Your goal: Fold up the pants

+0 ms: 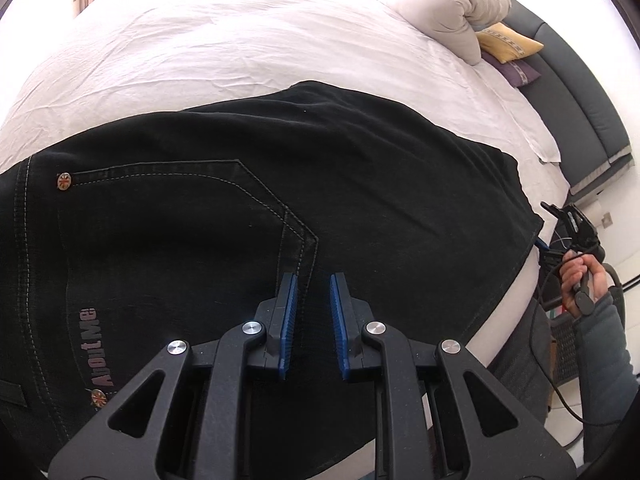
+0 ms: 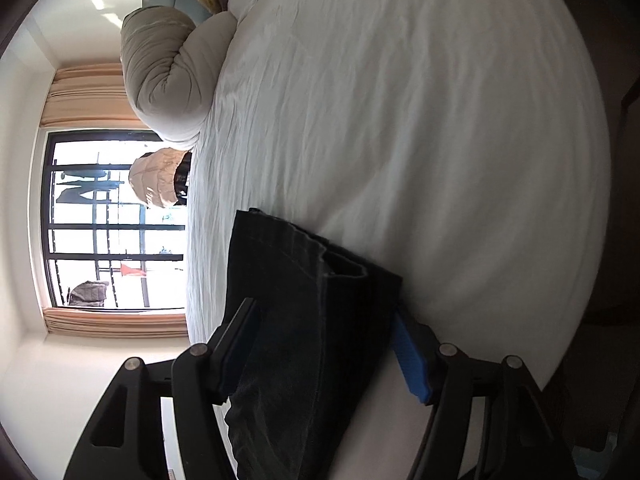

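Black jeans [image 1: 248, 184] lie flat across the white bed [image 1: 224, 48], with a back pocket and grey lettering at the left. My left gripper [image 1: 313, 292] hovers just over the seat seam, its blue-padded fingers [image 1: 289, 312] slightly apart and holding nothing. My right gripper [image 2: 320, 320] sits at the bed's edge with the jeans' leg end [image 2: 304, 280] between its wide-open jaws; the pads do not press the cloth. In the left wrist view the right gripper [image 1: 560, 232] shows at the far right, by the leg hem.
A rolled beige duvet [image 1: 448, 8] and yellow and purple cushions [image 1: 508, 44] lie at the head of the bed by a dark headboard [image 1: 580, 92]. A window with curtains [image 2: 104, 220] is beyond the bed. A puffy jacket [image 2: 156, 180] lies on the bed's far side.
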`<state>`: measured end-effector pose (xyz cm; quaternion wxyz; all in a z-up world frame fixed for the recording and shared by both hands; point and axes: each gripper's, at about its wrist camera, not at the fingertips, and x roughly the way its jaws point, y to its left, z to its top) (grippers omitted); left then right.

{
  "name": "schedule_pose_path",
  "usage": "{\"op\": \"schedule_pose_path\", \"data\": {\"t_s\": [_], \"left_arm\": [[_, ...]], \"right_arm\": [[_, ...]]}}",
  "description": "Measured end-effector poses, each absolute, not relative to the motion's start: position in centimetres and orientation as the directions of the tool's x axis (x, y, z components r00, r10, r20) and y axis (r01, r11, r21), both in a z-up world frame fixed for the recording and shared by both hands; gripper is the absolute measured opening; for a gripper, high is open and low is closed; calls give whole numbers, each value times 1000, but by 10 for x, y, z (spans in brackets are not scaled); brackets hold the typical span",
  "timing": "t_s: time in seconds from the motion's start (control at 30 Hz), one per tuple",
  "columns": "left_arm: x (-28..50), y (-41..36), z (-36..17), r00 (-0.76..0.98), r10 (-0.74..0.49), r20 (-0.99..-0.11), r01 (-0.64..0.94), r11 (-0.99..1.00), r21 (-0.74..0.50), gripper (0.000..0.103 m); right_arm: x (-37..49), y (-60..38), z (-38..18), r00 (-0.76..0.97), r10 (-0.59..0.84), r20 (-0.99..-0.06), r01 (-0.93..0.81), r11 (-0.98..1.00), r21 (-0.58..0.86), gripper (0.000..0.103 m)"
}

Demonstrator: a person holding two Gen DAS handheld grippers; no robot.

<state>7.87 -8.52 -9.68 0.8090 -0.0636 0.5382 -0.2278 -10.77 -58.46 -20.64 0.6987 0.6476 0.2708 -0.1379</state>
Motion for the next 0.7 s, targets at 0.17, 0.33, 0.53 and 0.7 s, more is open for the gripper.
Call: {"op": "schedule_pose_path", "data": {"t_s": [0.17,0.33,0.53,0.7], "left_arm": [[80,-86,-97,313,-442,-841,304,885,-352,16],[81,-88,-97,307,-445,-841,310,882,-354,16],[87,-91,-90,318,-453,-833,317,879,-357,16],[95,-100,-86,323,-456,-829,312,878,-362,18]], "right_arm": [[-107,-589,-216,832,170,-527,521,82,849,46],[-116,-591,-224,836,175,-520,518,61,853,20],[-109,-589,-213,830,153,-536,520,132,844,13],[-103,-585,-201,820,114,-560,534,200,822,12]]}}
